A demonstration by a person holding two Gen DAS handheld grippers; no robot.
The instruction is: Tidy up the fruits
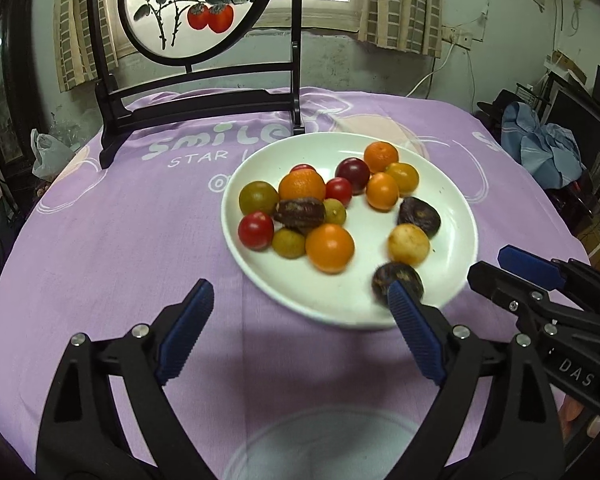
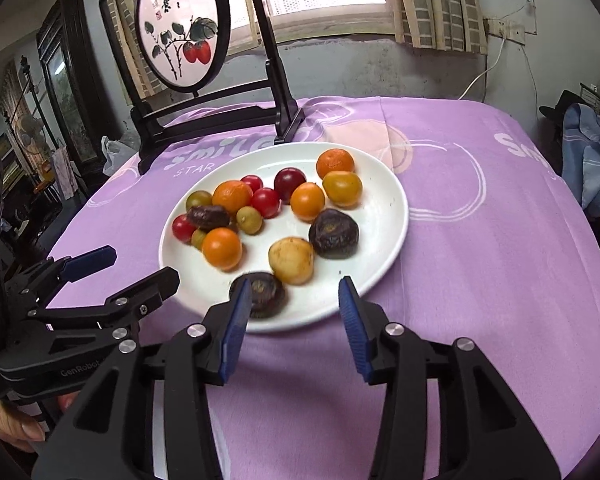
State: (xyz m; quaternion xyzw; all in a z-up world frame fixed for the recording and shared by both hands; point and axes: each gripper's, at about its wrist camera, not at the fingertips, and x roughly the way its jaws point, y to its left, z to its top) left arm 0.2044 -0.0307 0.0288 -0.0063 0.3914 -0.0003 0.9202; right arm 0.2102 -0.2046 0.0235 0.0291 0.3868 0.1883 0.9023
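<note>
A: What carries everything here?

B: A desk (image 1: pixel 120 240) under a purple cloth printed with white lettering. At its far edge stands a dark wooden frame (image 1: pixel 196 104) holding a round painted screen (image 1: pixel 198 4) with two red fruits and leaves on it.

A: And the fruits?

B: All on a white plate (image 1: pixel 456 208) in the middle of the desk. A cluster sits on the plate's left half: orange ones, small red ones, greenish ones and a dark wrinkled fruit (image 1: pixel 300 213). Toward the right lie another dark fruit (image 1: pixel 419 216), a pale yellow fruit (image 1: pixel 408 243) just in front of it, and a third dark fruit (image 2: pixel 265 294) close to the near rim.

A: Where are the grippers?

B: The left gripper (image 1: pixel 300 304) hangs over the cloth at the plate's near-left edge, its jaws spread wide with nothing between them. One blue pad (image 1: pixel 406 312) overlaps the near dark fruit in the left wrist view, though I cannot tell whether it touches.

A: The right one?

B: The right gripper (image 2: pixel 294 300) points at the plate's near rim, jaws parted and released, grasping nothing. The near dark fruit lies just behind its left pad (image 2: pixel 236 320). A fingertip (image 2: pixel 24 428) shows at the lower left of the right wrist view.
</note>
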